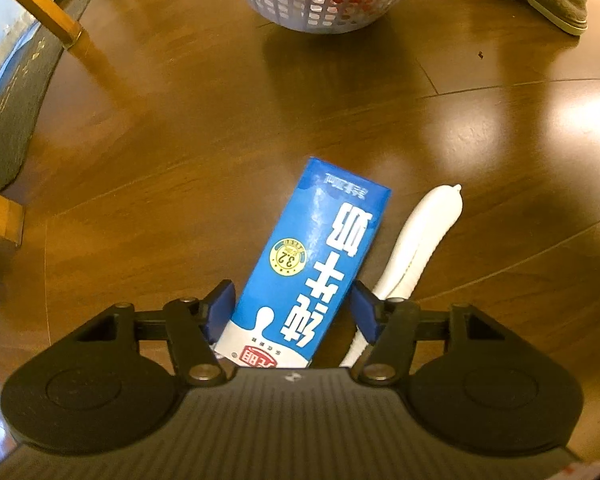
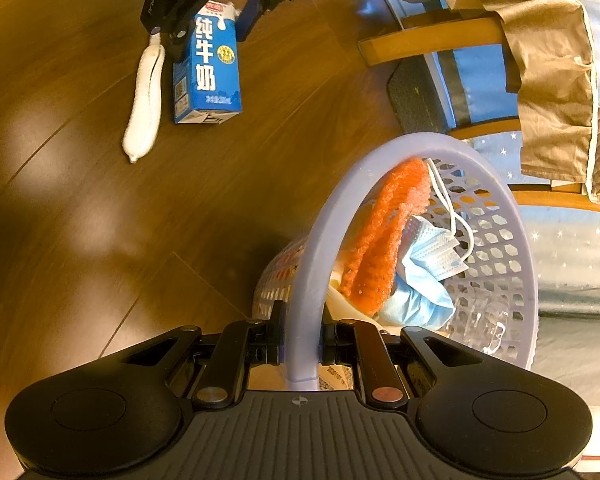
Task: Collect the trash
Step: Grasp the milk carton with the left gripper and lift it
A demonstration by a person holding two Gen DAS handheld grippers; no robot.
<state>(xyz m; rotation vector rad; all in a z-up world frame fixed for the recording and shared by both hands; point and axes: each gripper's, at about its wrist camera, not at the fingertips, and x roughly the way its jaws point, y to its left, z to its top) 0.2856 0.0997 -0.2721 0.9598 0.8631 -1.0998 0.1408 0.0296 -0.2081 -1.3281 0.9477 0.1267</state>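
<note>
Straddling the milk carton [image 1: 308, 264] on the floor [image 1: 140, 140], my left claw [image 1: 294, 312] is released; white tube [image 1: 416, 240] at 3 o'clock; right claw [image 2: 302, 346] clenched on basket rim [image 2: 332, 216].

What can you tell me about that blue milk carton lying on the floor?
The milk carton is a slim blue paper box with large white Chinese characters, a yellow round badge and a white milk-splash end. It lies flat on the wooden floor, apparently intact. The left gripper straddles its white end, blue pads on both sides, with no firm grip evident. A white sausage-shaped wrapper lies alongside, close by.
</note>
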